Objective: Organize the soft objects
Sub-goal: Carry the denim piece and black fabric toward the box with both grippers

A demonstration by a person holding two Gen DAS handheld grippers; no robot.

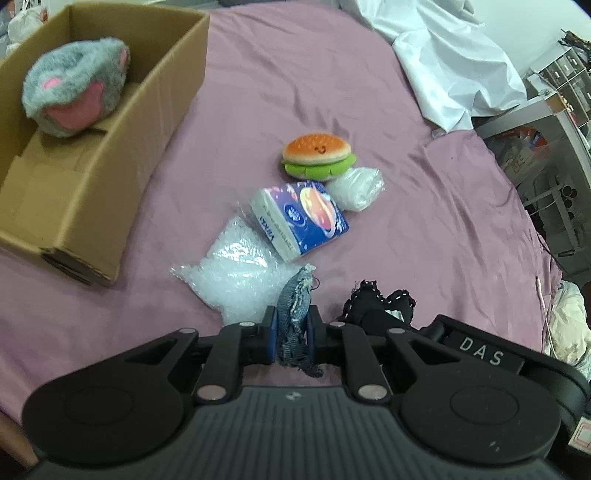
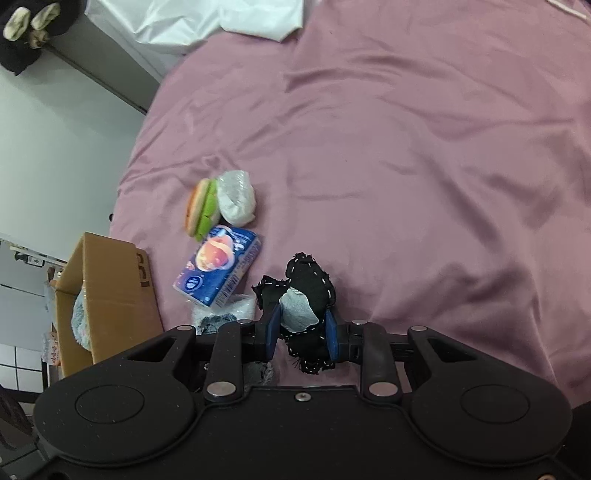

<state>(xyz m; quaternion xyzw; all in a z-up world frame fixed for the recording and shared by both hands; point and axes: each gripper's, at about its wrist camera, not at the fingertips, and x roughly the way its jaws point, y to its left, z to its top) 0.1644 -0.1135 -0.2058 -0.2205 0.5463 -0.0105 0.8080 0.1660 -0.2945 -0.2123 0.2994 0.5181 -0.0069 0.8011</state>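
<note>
Wrinkled mauve bedsheet (image 2: 406, 147), left gripper (image 1: 291, 326) pinching frayed denim scrap (image 1: 295, 306), right gripper (image 2: 301, 326) clamping black stitched pouch (image 2: 310, 280), fuzzy grey plush (image 1: 75, 86) in open cardboard box (image 1: 122, 155), smooth sheet open rightward.

A bed (image 1: 406, 155) under a mauve sheet fills both views. At its far edge lies a crumpled white cloth (image 1: 443, 55), draped partly onto the sheet. Beyond that cloth, off the bed's right side, stands a grey shelf unit (image 1: 561, 85). In the right wrist view a dark bundle (image 2: 26, 33) sits off the bed's far left corner, above a pale wall (image 2: 55, 155).
</note>
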